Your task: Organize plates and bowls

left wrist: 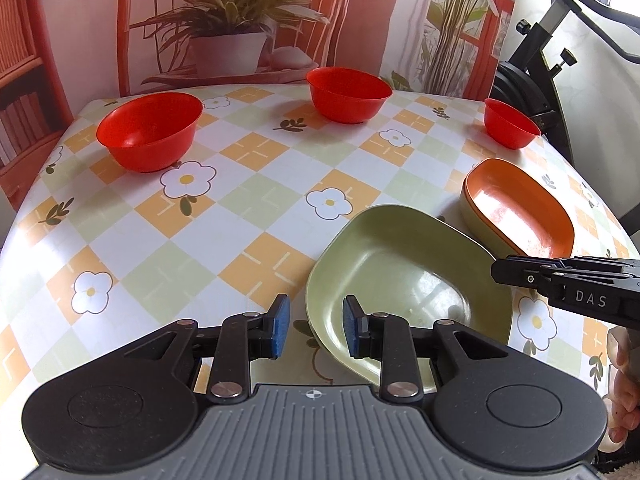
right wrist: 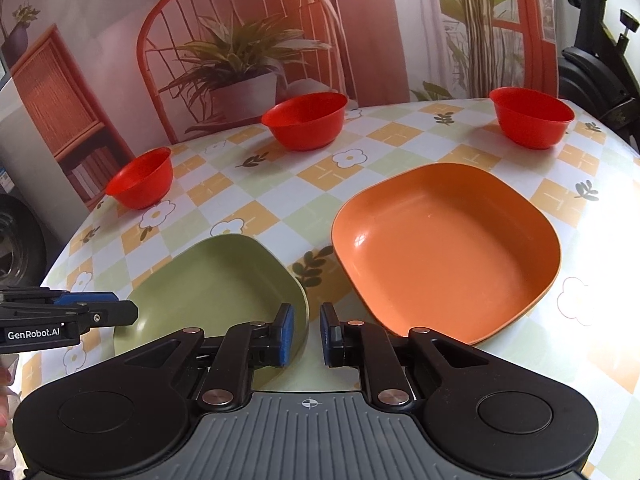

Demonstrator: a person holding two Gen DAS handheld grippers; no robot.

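Observation:
A green plate point(left wrist: 408, 292) point(right wrist: 216, 280) lies on the flowered table point(left wrist: 248, 208) near the front. My left gripper point(left wrist: 316, 326) is open, its fingers astride the plate's left rim. My right gripper point(right wrist: 306, 334) is also open, more narrowly, and the plate's right rim stands between its pads. To the right lies an orange plate point(left wrist: 520, 208) point(right wrist: 444, 248); the left wrist view shows a pale rim under it. Three red bowls point(left wrist: 150, 136) point(left wrist: 348, 94) point(left wrist: 510, 124) stand apart along the far side.
A printed backdrop point(left wrist: 240, 20) of a chair and a potted plant stands right behind the table. An exercise bike point(left wrist: 536, 60) is past the right far corner. A hand point(left wrist: 624, 400) holds the right gripper. Open tablecloth lies left of the green plate.

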